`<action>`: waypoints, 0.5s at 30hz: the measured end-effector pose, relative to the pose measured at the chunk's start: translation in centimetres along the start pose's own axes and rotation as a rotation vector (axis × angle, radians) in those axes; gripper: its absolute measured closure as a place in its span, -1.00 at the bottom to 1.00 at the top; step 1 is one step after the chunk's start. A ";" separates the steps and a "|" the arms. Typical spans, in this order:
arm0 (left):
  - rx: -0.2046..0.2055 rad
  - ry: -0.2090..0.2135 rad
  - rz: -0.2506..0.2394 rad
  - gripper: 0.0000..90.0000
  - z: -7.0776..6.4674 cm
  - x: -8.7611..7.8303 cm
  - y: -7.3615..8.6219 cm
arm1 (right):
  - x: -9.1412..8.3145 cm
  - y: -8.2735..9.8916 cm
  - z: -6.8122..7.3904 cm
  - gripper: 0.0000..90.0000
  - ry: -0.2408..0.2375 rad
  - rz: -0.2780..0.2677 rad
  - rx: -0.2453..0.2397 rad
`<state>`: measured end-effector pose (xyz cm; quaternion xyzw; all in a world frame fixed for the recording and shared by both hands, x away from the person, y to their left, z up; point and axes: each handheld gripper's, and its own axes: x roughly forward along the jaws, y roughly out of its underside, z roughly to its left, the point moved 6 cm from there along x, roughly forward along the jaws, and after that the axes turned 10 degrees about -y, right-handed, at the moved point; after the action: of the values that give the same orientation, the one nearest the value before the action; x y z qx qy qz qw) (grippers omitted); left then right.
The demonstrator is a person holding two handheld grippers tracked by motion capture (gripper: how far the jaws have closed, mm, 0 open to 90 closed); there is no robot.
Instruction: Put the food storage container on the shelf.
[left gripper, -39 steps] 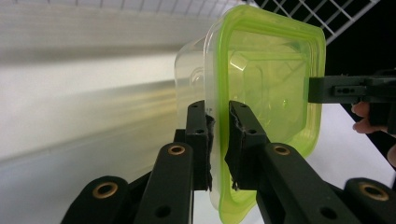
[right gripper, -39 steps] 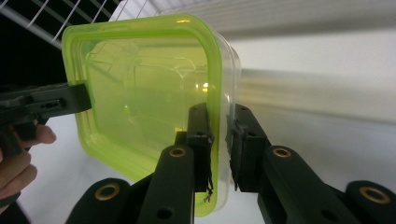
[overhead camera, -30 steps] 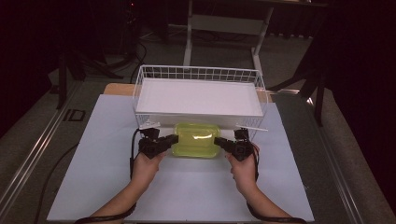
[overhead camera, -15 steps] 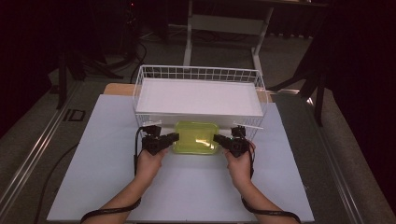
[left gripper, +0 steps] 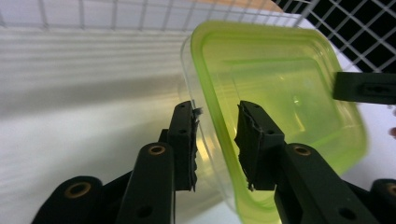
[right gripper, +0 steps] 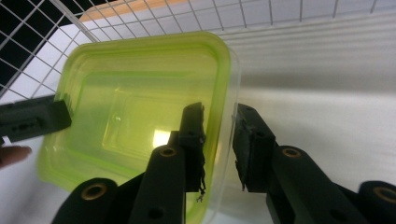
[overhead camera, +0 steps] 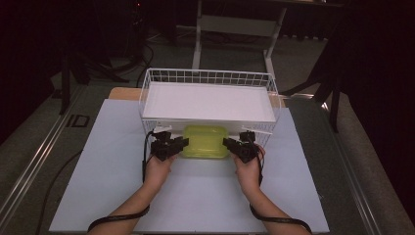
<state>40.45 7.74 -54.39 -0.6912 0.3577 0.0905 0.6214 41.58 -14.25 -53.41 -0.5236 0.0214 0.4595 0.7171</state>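
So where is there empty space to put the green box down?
The white mat is bare between the forearms and at both sides. The white tray inside the wire basket is bare too. It's crowded at the basket's near edge, where both tools hold the green box.

The container [overhead camera: 205,141] sits before the wire basket [overhead camera: 208,78], between both hand-held grippers.

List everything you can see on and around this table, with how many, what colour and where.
translucent yellow-green plastic container: one, yellow-green, held at the basket's near edge
white wire basket: one, white, far middle of the table
flat white board: one, white, inside the basket
pale grey table mat: one, pale grey, covering the tabletop
metal desk frame: one, grey, behind the table
left claw: one, black, astride the container's left rim
right claw: one, black, astride its right rim
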 end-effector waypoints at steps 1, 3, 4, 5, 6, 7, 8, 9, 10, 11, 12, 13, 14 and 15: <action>0.018 -0.006 -0.009 0.43 -0.1 0.1 0.0 | 0.1 0.0 0.0 0.58 0.006 -0.003 -0.015; 0.006 -0.009 -0.014 0.40 0.0 0.3 -0.1 | 0.3 0.0 0.0 0.53 0.010 -0.006 -0.023; 0.017 -0.020 -0.020 0.35 0.1 0.4 -0.1 | 0.4 0.0 -0.1 0.50 0.015 -0.008 -0.030; 0.021 -0.026 -0.026 0.33 0.1 0.5 -0.2 | 0.5 -0.1 -0.1 0.47 0.015 -0.011 -0.037; 0.019 -0.032 -0.028 0.33 0.1 0.6 -0.2 | 0.6 0.0 -0.1 0.44 0.014 -0.009 -0.027; 0.023 -0.042 -0.028 0.32 0.1 0.7 -0.2 | 0.7 0.0 -0.2 0.44 0.025 -0.013 -0.029; 0.023 -0.049 -0.034 0.28 0.1 0.8 -0.3 | 0.8 -0.1 -0.3 0.43 0.039 -0.014 -0.056; 0.022 -0.052 -0.040 0.26 0.2 0.8 -0.3 | 0.9 -0.1 -0.2 0.42 0.042 -0.015 -0.062; 0.025 -0.060 -0.047 0.23 0.2 0.9 -0.3 | 0.9 -0.1 -0.2 0.39 0.044 -0.019 -0.074; 0.028 -0.065 -0.049 0.19 0.3 0.9 -0.3 | 0.9 -0.1 -0.2 0.33 0.039 -0.023 -0.084; 0.025 -0.072 -0.057 0.14 0.3 0.8 -0.3 | 0.9 -0.2 -0.1 0.31 0.032 -0.025 -0.095; 0.020 -0.076 -0.070 0.08 0.3 0.6 -0.4 | 0.7 -0.3 0.0 0.30 0.027 -0.023 -0.109; 0.020 -0.076 -0.070 0.01 0.3 0.6 -0.4 | 0.7 -0.3 0.0 0.30 0.027 -0.023 -0.109; 0.017 -0.049 -0.089 -0.11 0.3 0.1 -0.5 | 0.2 -0.4 0.4 0.24 0.019 -0.036 -0.116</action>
<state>40.97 7.96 -54.13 -0.6985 0.3122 0.0766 0.6393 41.79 -13.78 -53.01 -0.5690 -0.0078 0.4420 0.6934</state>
